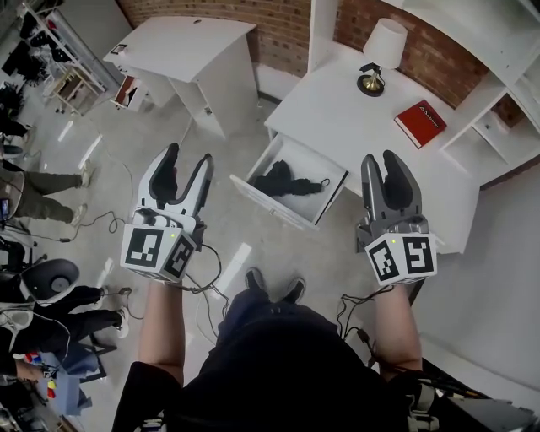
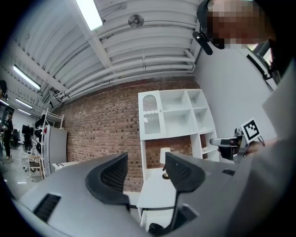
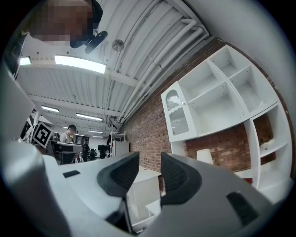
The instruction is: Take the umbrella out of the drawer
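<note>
Head view showed umbrella [image 1: 287, 181] in the open drawer [image 1: 277, 211] at twelve o'clock, left hand-held gripper [image 1: 188, 158] and right hand-held gripper [image 1: 380, 160] both empty, jaws apart; approach step, next likely requiring a reach down.

Folded black umbrella [image 1: 287, 180] lies flat inside the open white drawer [image 1: 253, 195].

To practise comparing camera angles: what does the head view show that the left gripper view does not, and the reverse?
Only the head view: the red book and the person's shoes.
Only the left gripper view: the ceiling, with its strip light and pipes.
Both: the lamp on the white desk, the brick wall, the white shelf unit and the right gripper.
</note>
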A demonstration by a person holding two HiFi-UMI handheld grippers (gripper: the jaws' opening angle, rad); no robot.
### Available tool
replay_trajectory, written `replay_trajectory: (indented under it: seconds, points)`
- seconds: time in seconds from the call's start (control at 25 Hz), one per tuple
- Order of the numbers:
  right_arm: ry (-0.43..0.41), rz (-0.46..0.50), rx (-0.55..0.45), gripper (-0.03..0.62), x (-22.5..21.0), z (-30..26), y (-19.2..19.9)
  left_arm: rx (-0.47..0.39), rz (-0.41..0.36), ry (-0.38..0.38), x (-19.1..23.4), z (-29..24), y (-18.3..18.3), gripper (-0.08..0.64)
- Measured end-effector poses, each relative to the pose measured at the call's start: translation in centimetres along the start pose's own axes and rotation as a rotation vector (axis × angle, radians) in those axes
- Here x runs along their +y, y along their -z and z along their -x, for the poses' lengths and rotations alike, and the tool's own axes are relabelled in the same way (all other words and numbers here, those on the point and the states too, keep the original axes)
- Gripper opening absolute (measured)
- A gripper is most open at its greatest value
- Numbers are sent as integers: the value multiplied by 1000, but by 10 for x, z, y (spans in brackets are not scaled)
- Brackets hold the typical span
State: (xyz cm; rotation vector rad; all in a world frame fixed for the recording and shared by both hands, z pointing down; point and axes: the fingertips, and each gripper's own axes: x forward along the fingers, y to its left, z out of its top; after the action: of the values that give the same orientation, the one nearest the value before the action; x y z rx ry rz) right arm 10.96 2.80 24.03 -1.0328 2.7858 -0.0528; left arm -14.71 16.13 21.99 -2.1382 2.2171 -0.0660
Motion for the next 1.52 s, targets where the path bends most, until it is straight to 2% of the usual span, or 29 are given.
replay_trajectory:
  seconds: [0.32, 0.56, 0.72, 1.0, 1.28, 1.52]
  points:
    - [41, 3, 22, 130, -16, -16, 12, 47, -10, 60, 6, -44, 28, 238]
    - [140, 31, 44, 130, -34, -35, 19, 112, -21, 148, 32, -96, 70, 238]
    - [210, 50, 58, 130, -45, -68, 24, 140, -72, 211, 58, -144, 86, 238]
    - [348, 56, 103, 130, -57, -112, 35, 229, -180, 432, 64, -219, 134, 238]
    - [465, 56, 149, 130, -63, -129, 57, 318, -162, 659, 48, -256, 200, 238]
    - [546, 62, 171, 130, -68, -128, 69, 388, -169, 772, 36, -268, 246, 238]
